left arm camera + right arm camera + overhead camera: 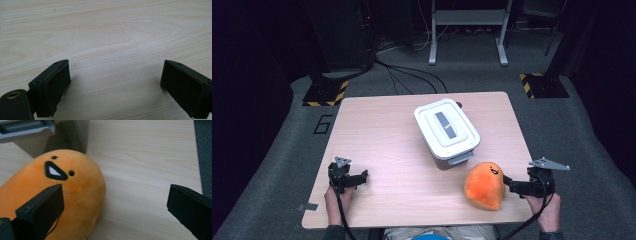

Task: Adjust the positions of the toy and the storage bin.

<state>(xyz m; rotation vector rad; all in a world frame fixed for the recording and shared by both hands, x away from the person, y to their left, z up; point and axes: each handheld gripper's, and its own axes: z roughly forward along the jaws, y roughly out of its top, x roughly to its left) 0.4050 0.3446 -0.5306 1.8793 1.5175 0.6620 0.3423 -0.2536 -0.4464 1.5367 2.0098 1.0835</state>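
Note:
An orange plush toy (484, 185) with a small black-and-white face lies on the wooden table (387, 150) near its front right. My right gripper (508, 183) sits just right of it, open. In the right gripper view the plush (75, 192) lies behind the left jaw and reaches partway into the gap, and neither pad presses on it. A white lidded box (446, 131) with a grey handle stands at the table's middle, just behind the plush. My left gripper (363, 176) rests at the front left, open over bare wood (112, 50).
The box's grey latch and wall (37, 135) rise close behind the plush. The table's right edge (197, 157) runs beside my right gripper, with grey carpet beyond. Cables and stand feet (467, 55) lie on the floor behind the table.

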